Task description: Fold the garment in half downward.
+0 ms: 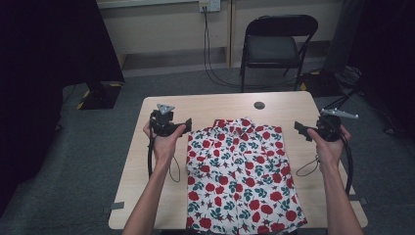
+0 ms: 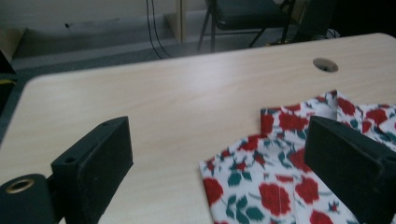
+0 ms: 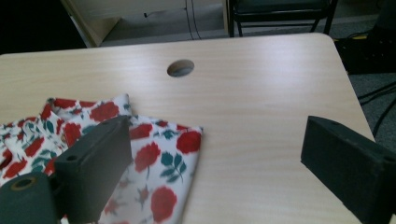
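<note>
A white shirt (image 1: 238,171) printed with red roses and green leaves lies folded flat on the wooden table (image 1: 210,105), collar toward the far edge. My left gripper (image 1: 188,124) hovers just left of the shirt's far left corner, jaws wide apart with nothing between them. In the left gripper view the shirt (image 2: 280,177) lies below and to the right, clear of the jaws. My right gripper (image 1: 299,130) hangs right of the shirt's far right corner, open and empty. The right gripper view has the shirt corner (image 3: 177,149) lying flat on the table beneath the jaws.
A round cable hole (image 1: 259,105) sits in the table near its far edge. A black folding chair (image 1: 274,41) stands beyond the table, with cables trailing down from a wall socket (image 1: 209,5). Bare wood lies on both sides of the shirt.
</note>
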A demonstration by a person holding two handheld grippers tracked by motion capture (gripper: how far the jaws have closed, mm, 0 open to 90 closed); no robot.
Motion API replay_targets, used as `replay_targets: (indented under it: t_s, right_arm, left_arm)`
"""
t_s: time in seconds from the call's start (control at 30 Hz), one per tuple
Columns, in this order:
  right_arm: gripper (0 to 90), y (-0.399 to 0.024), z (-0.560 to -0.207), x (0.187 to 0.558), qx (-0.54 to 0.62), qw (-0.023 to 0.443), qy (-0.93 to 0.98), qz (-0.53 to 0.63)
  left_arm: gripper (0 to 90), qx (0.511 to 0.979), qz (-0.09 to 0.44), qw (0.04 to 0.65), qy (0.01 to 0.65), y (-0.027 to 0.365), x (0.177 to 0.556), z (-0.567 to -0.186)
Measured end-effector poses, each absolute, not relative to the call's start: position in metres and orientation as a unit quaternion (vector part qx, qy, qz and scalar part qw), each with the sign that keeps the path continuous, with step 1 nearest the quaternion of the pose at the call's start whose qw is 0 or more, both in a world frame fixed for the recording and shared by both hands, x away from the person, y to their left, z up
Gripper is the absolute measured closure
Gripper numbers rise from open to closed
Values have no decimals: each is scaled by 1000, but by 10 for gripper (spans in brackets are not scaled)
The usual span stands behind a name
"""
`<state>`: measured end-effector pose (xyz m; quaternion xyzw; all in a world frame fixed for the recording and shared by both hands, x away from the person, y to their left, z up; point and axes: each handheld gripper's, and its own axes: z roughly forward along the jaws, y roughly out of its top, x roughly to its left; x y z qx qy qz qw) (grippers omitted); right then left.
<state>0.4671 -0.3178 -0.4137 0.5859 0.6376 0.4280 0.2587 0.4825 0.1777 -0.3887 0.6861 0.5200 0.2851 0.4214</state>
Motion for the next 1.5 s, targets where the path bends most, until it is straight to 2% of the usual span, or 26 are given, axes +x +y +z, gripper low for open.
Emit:
replay_targets:
  t_s: [0.13,0.3,0.37,0.57,0.67,0.9,1.07,1.13,1.5]
  right_arm:
    - [69,-310,-410,486,577,245,650,429]
    - [65,-295,-446,502,565,216,686,403]
    - [91,-291,-454,507,569,210,689,398]
    - [160,-286,-462,523,572,208,694,384]
    - [235,-290,-468,530,575,190,696,386]
    - [293,-292,-490,543,578,161,708,374]
    - [381,-289,-498,547,574,152,711,377]
    - [401,-287,-501,548,575,152,712,372]
    - [418,-288,-508,555,582,152,705,375]
  left_arm:
    - [39,698,252,424,518,177,494,-412]
    - [110,708,220,400,538,182,502,-456]
    - [103,716,214,390,538,182,505,-464]
    - [178,720,198,390,539,182,516,-473]
    - [218,718,184,393,545,184,521,-479]
    - [339,712,160,399,556,190,532,-495]
    - [373,719,158,398,548,190,536,-501]
    - [331,724,157,393,545,186,537,-504]
    - [452,733,153,389,537,180,542,-513]
